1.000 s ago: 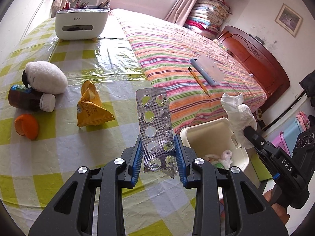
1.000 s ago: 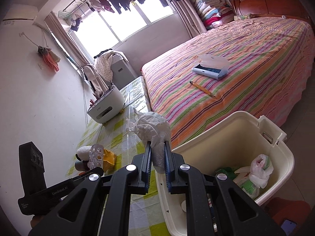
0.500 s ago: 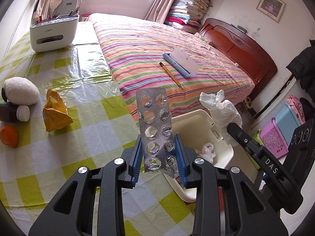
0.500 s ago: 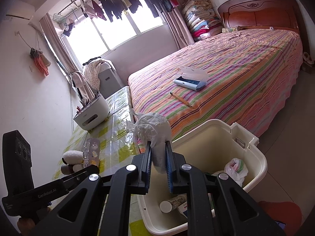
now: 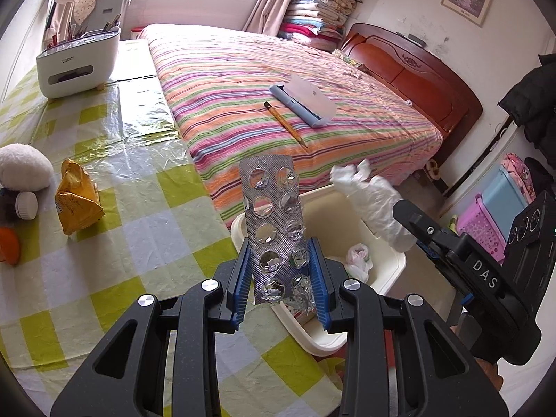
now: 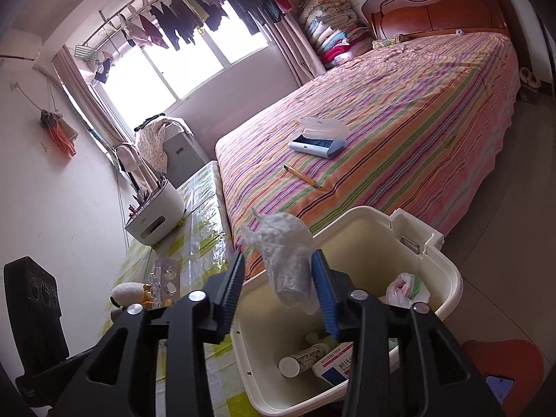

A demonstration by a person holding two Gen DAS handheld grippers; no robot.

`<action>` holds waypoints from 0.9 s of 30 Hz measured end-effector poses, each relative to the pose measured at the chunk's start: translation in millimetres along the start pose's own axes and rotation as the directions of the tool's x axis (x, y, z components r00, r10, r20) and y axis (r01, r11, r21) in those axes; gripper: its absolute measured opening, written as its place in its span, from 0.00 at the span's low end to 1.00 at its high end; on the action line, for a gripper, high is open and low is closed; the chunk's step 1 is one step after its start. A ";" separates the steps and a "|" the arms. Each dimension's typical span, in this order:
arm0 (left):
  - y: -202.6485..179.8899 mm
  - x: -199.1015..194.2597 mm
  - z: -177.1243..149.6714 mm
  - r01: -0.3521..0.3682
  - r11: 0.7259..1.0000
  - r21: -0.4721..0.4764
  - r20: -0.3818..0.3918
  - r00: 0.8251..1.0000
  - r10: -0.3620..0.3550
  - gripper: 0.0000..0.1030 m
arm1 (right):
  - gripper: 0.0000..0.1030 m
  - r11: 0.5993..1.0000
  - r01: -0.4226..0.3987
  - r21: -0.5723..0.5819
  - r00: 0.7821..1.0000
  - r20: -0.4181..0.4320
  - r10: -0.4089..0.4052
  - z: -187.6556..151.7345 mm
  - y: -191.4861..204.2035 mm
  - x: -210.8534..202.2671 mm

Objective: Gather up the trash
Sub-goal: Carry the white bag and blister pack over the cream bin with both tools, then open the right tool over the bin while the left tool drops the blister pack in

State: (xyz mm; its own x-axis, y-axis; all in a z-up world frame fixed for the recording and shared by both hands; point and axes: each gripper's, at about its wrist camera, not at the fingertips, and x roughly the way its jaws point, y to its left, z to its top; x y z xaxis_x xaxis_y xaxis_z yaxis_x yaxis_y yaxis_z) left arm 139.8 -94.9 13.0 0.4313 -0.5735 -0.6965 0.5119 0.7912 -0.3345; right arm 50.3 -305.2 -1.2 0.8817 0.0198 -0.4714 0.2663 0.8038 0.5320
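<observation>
Right gripper (image 6: 276, 290) fingers are opening over the cream bin (image 6: 448, 274), crumpled tissue (image 6: 286, 264) loose between them, no longer pinched and dropping in; best to hold level above the bin's middle so it clears the rim. Left gripper (image 5: 281, 278) fingers are partly closed on an empty pill blister (image 5: 274, 222), upright, tilted down over the surface (image 5: 121, 243) edge just beside the bin, and should carry it further over before letting go. Yellow wrapper (image 5: 78, 201) lies farther back on the surface, uncollected.
</observation>
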 end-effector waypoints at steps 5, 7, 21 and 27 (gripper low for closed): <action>-3.7 3.8 0.1 0.007 1.000 0.008 -0.005 1.000 -0.007 0.30 | 0.51 1.000 0.002 0.015 0.999 0.051 -0.003 2.7 -2.0 -9.0; -5.3 5.3 0.6 0.013 1.000 0.009 -0.004 1.000 -0.013 0.30 | 0.51 1.000 0.002 0.028 0.998 0.068 -0.003 4.3 -4.9 -12.5; -35.1 30.2 -5.3 0.063 0.996 0.070 -0.012 0.998 -0.063 0.45 | 0.52 0.996 -0.011 0.090 0.989 0.145 -0.002 9.2 -16.3 -27.1; -42.2 27.2 -9.2 0.022 0.993 0.118 0.022 0.999 -0.024 0.67 | 0.52 0.995 -0.024 0.096 0.988 0.155 0.008 11.0 -16.7 -29.1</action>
State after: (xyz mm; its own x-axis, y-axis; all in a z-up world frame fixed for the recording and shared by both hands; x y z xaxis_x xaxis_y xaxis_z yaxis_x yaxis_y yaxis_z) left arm 123.1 -141.9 2.4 0.4348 -0.5969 -0.6743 0.6051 0.7482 -0.2722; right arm 24.5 -325.7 11.3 0.9335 -0.0656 -0.3525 0.2818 0.7421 0.6082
